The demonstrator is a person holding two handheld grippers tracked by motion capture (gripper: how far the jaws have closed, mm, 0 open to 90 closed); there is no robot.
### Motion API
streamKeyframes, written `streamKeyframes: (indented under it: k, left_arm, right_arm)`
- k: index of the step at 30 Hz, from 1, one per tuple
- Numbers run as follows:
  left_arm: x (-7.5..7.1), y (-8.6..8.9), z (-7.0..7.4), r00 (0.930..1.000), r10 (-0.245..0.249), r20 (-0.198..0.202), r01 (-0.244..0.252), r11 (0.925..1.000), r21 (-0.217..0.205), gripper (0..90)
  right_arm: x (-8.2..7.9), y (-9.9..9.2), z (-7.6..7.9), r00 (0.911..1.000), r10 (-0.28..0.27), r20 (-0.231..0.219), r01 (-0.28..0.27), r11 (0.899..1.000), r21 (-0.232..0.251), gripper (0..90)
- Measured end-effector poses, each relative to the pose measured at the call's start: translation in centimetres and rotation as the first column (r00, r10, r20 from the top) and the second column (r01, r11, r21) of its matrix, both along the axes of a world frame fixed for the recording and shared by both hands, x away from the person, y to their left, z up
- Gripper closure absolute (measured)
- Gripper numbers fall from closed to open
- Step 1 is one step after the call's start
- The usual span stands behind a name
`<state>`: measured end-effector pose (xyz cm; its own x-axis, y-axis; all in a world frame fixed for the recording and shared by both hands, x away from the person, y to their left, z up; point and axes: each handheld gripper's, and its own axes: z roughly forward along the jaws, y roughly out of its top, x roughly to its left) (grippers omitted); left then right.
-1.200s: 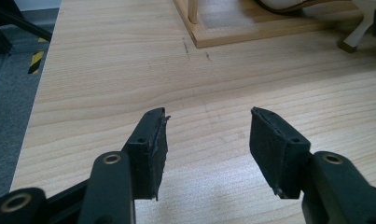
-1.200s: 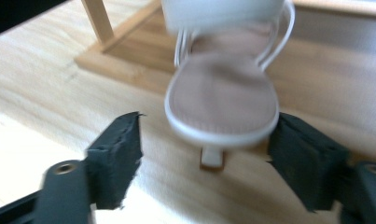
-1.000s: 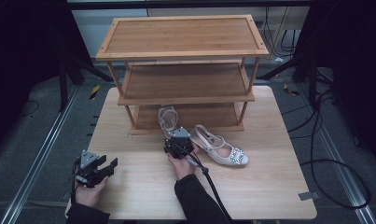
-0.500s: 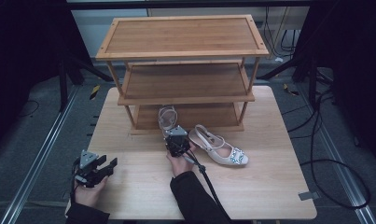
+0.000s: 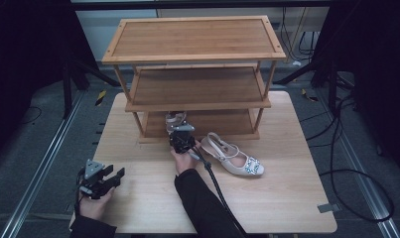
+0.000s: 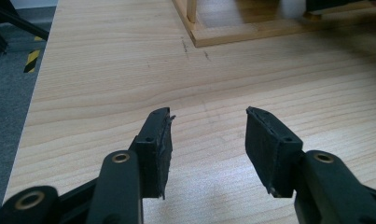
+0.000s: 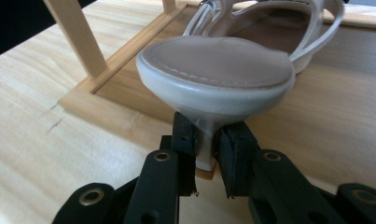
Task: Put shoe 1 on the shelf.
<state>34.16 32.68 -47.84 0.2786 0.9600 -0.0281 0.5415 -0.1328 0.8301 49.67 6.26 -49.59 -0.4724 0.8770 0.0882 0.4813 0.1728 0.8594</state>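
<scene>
Gripping the sandal's [image 7: 216,70] heel, the right gripper [image 7: 205,140] was shelving it on the rack [image 5: 153,133]; next, slide it deeper and release. The left gripper [image 6: 206,135] idled, jaws apart.

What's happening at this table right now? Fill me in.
A person works with a claw in each hand, putting shoes on a wooden rack. The right claw is shut on the heel of a pale shoe, at the front edge of the rack's bottom shelf. The matching shoe lies on the table to the right, in front of the rack. The left claw rests open near the table's left front corner, holding nothing.
</scene>
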Motion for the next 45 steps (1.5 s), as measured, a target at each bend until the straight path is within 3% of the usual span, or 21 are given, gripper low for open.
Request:
streamKeyframes:
  k: [5, 9, 10, 14, 17, 20, 25, 29, 35, 40, 45]
  left_arm:
    - [0.0, 0.0, 0.0, 1.0, -0.002, -0.003, 0.002, 1.0, -0.001, 50.0]
    - [0.0, 0.0, 0.0, 1.0, -0.001, -0.003, 0.001, 1.0, 0.001, 50.0]
    - [0.0, 0.0, 0.0, 1.0, 0.0, -0.004, 0.0, 1.0, -0.001, 50.0]
    - [0.1, 0.0, -0.1, 1.0, -0.003, -0.004, 0.003, 1.0, 0.001, 50.0]
    - [0.1, 0.1, -0.1, 1.0, 0.0, -0.005, 0.0, 1.0, -0.004, 49.9]
    - [0.1, 0.2, -0.1, 1.0, 0.003, -0.004, -0.003, 1.0, -0.004, 49.8]
    - [0.1, -0.1, -0.1, 1.0, -0.001, -0.006, 0.001, 1.0, 0.0, 49.4]
    - [0.2, -0.4, 0.0, 0.9999, -0.011, -0.007, 0.011, 0.9999, -0.007, 49.1]
    - [0.7, -1.9, 0.7, 0.9984, -0.056, -0.005, 0.056, 0.9983, -0.015, 48.1]
    - [1.6, -4.1, 1.7, 0.9924, -0.122, 0.011, 0.122, 0.9925, -0.002, 47.2]
    - [2.8, -6.3, 2.5, 0.9843, -0.175, 0.027, 0.175, 0.9846, 0.001, 47.1]
  right_arm:
    - [0.9, 0.8, -0.4, 0.9999, 0.012, -0.012, -0.012, 1.0, 0.008, 76.8]
    - [1.2, 1.3, -0.7, 0.9998, 0.017, -0.013, -0.017, 1.0, -0.013, 76.5]
    - [1.3, 1.4, -0.9, 0.9998, 0.02, 0.005, -0.02, 0.999, -0.038, 76.4]
    - [1.3, 1.6, -1.0, 0.9999, 0.012, 0.0, -0.012, 0.999, -0.043, 74.7]
    - [0.9, 1.2, -0.6, 0.9999, 0.005, 0.014, -0.004, 0.999, -0.052, 59.8]
    - [-0.3, 0.3, 0.2, 0.9989, 0.008, 0.045, -0.006, 1.0, -0.03, 47.1]
    - [-3.3, -1.6, 2.1, 0.996, 0.072, 0.054, -0.071, 0.997, -0.008, 37.8]
    - [-5.2, -4.1, 4.4, 0.9895, 0.106, 0.098, -0.11, 0.994, 0.031, 32.5]
    - [-7.0, -9.1, 7.5, 0.9812, 0.108, 0.16, -0.111, 0.994, 0.007, 26.9]
    - [-8.2, -14.4, 8.2, 0.9864, 0.067, 0.15, -0.068, 0.998, -0.001, 24.0]
    - [-9.8, -19.3, 8.1, 0.9884, 0.042, 0.146, -0.042, 0.999, -0.006, 20.4]
